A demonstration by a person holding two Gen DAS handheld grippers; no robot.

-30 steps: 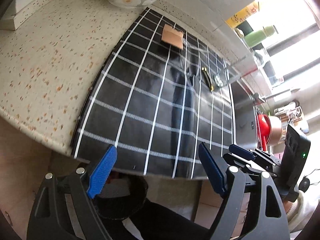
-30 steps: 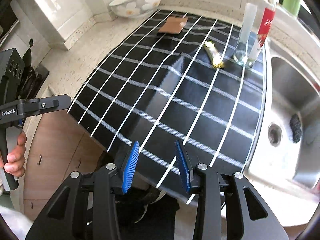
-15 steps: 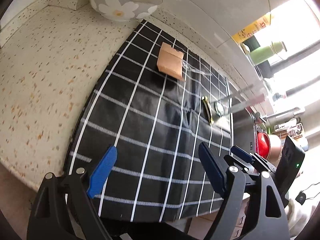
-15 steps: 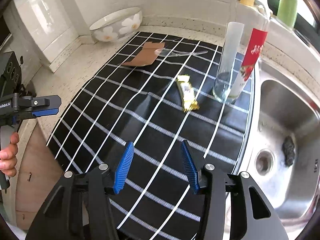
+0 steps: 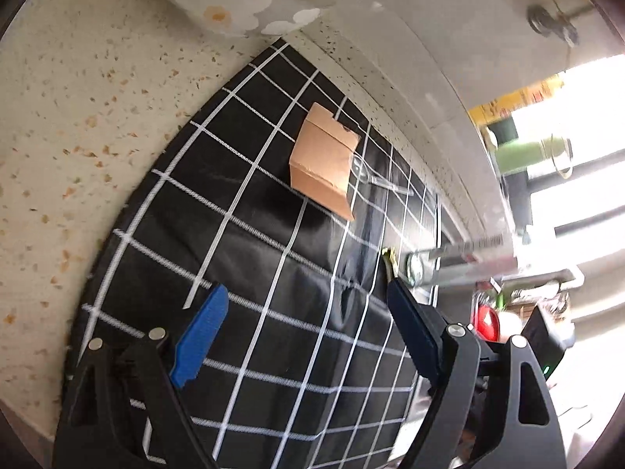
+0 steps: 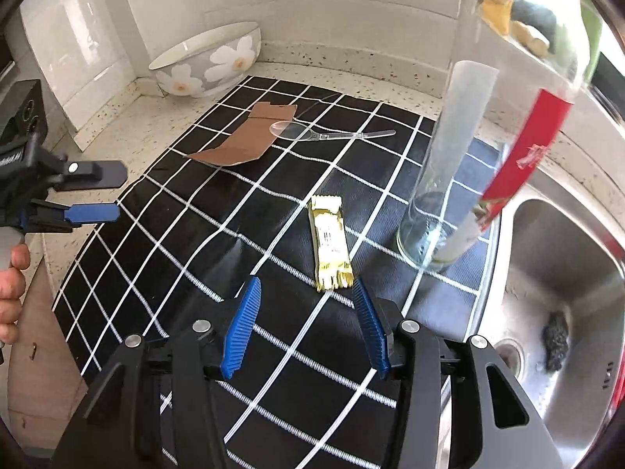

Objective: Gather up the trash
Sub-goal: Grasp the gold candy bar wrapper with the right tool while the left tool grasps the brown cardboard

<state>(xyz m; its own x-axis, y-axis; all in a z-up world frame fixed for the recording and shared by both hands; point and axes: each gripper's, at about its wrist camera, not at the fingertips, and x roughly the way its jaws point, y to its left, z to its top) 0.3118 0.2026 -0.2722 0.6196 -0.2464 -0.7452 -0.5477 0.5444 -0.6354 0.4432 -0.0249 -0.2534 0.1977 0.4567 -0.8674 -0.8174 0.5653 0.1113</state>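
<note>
A: Left wrist view first. What do the fingers do?

B: The left gripper (image 5: 300,312) has its fingers spread wide with nothing between them, over the checked cloth (image 5: 250,258) on the speckled worktop (image 5: 78,125).

A: And the trash?

B: A bent piece of cardboard (image 5: 324,164) lies on the cloth at 12 o'clock from the fingers. A clear spoon (image 5: 371,178) touches its edge at 3 o'clock. Only the tip of a yellow wrapper (image 5: 390,260) shows, just above the right-side finger. A flowered bowl (image 5: 234,4) sits on the worktop at 11 o'clock, off the cloth.

A: Now the right wrist view.

B: The right gripper (image 6: 302,312) has its fingers partly apart and empty, above the cloth (image 6: 187,242). The wrapper (image 6: 330,242) lies flat at 12 o'clock, its near end just ahead of the fingertips. A glass bottle (image 6: 468,164) with a red label stands at 1 o'clock, near the sink (image 6: 566,273).

A: Farther off?

B: The cardboard (image 6: 246,140) at 11 o'clock, with the spoon (image 6: 312,133) resting its bowl on it. The bowl (image 6: 207,58) is beyond, on the worktop (image 6: 351,78). At 9 o'clock the left gripper (image 6: 105,191) reaches in, held by a hand (image 6: 11,297).
</note>
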